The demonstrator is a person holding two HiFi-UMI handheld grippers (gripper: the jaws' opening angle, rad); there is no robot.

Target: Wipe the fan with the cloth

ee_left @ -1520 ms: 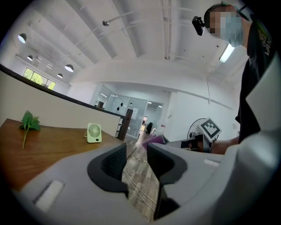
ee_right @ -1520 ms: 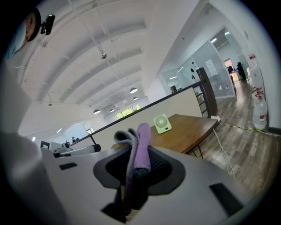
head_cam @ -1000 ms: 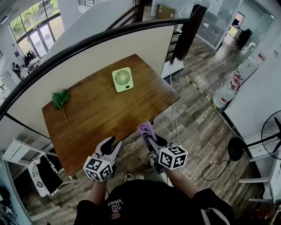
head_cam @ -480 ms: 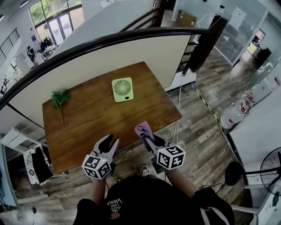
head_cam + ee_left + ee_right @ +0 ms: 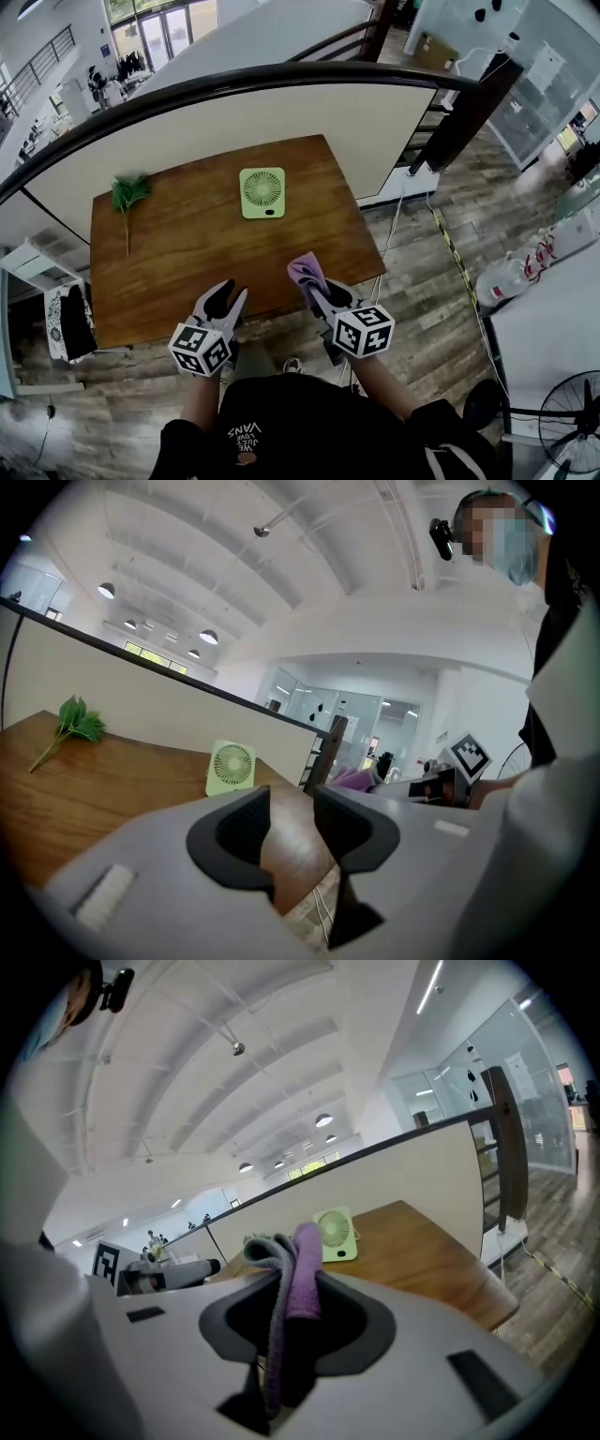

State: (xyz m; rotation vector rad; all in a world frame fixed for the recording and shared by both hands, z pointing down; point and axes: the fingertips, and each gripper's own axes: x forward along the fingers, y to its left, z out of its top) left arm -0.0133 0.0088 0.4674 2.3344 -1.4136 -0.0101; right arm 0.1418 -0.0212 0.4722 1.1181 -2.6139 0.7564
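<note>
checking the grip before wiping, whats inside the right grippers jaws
A folded purple-and-grey cloth, clamped in the right gripper, its top sticking out past the jaws. Its lower end is covered by the gripper's body.

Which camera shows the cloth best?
The right gripper view: the cloth sits large and centered, pinched in the right tool. The head view shows only its purple end; the left gripper view, a distant sliver.

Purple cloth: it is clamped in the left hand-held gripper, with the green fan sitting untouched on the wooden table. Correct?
No. The right gripper view shows the purple cloth clamped in the right hand-held gripper; the green fan does sit untouched on the wooden table.
</note>
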